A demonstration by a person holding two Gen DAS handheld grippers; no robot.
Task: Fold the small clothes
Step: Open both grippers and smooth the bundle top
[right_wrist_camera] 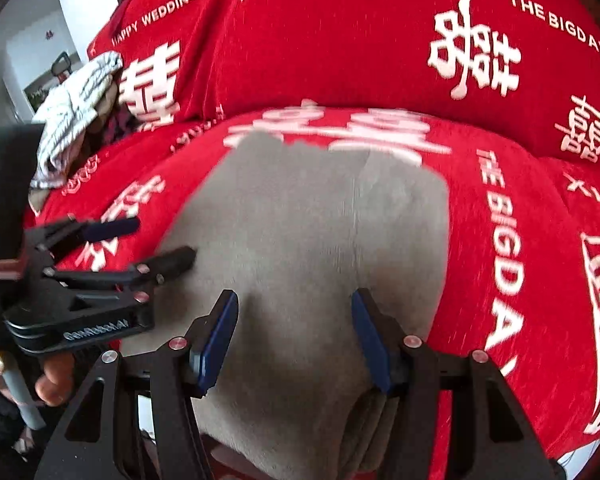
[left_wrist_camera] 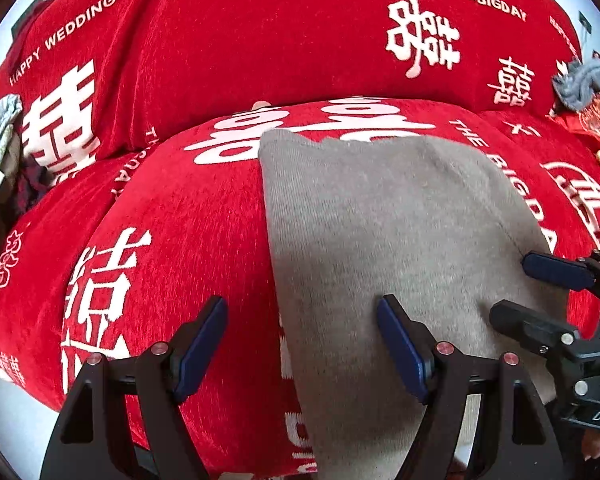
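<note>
A grey knit garment (left_wrist_camera: 380,240) lies flat on the red printed sofa seat, folded into a rough rectangle; it also shows in the right wrist view (right_wrist_camera: 312,248). My left gripper (left_wrist_camera: 302,344) is open, low over the garment's left edge, its left finger over red fabric and its right finger over the grey cloth. My right gripper (right_wrist_camera: 294,340) is open above the garment's near part, holding nothing. The right gripper shows at the garment's right edge in the left wrist view (left_wrist_camera: 536,292). The left gripper shows at the garment's left edge in the right wrist view (right_wrist_camera: 152,240).
The red sofa cover (left_wrist_camera: 220,60) with white lettering spans seat and backrest. A pile of striped and dark clothes (right_wrist_camera: 76,120) lies at the left end of the seat. A grey crumpled item (left_wrist_camera: 584,80) and red packets sit at the right end.
</note>
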